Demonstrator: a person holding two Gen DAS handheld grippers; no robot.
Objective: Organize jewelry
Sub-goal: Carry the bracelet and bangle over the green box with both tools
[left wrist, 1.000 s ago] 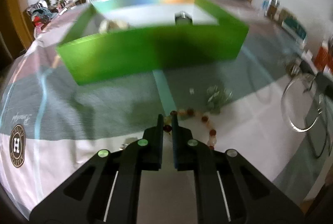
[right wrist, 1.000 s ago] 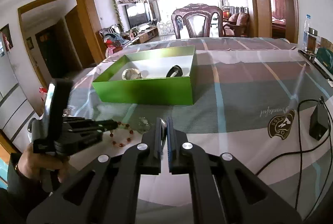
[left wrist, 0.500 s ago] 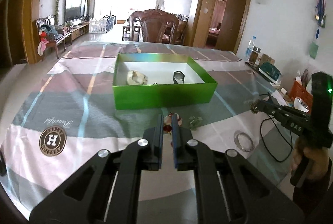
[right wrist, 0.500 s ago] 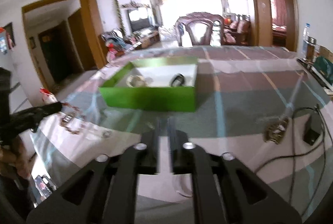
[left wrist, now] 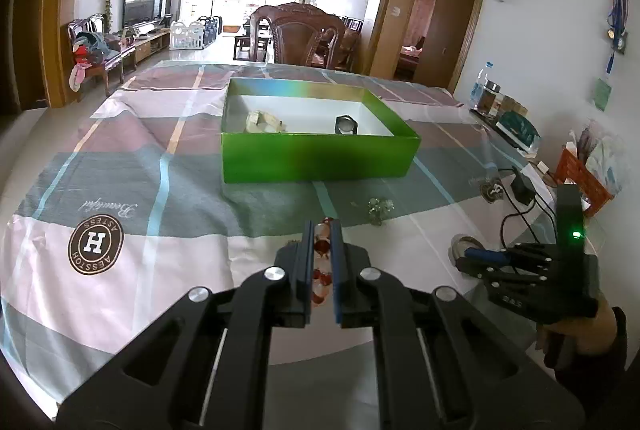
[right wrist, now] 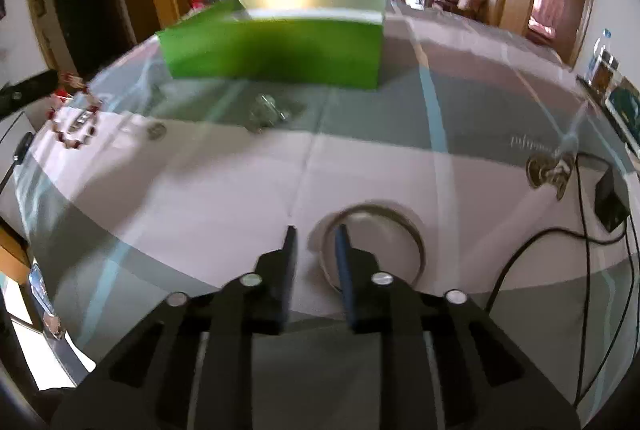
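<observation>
Near the front edge of the table point(left wrist: 192, 190), the left gripper point(left wrist: 321, 226) is clenched on a bead bracelet point(left wrist: 322, 266); red and pale beads are seen pinched between its jaws, the strand lifted clear of the cloth. From the right wrist view the loop point(right wrist: 74, 126) hangs slack below the tip. Toward the far edge a green box point(left wrist: 316, 158) stands open, with a pale piece point(left wrist: 264, 120) and a dark ring-like piece point(left wrist: 346, 125) already inside. Between box and gripper a small clear trinket point(left wrist: 379, 208) lies on the cloth.

By the right edge, the right gripper point(right wrist: 314, 234) is set low over a metal bangle point(right wrist: 416, 234). Its jaws have just been closing and stand slightly apart, straddling the near-left rim; no pad is seen pressing on it, so it is read as released.

Handling, judged: the bracelet is light and limp; it will swing and could slip bead by bead, so a grip across several beads is preferred. The bangle is stiff, smooth and thin, likely slippery on the cloth; hold is best taken across the rim, one finger inside the hoop and one outside. The trinket looks fragile.
</observation>
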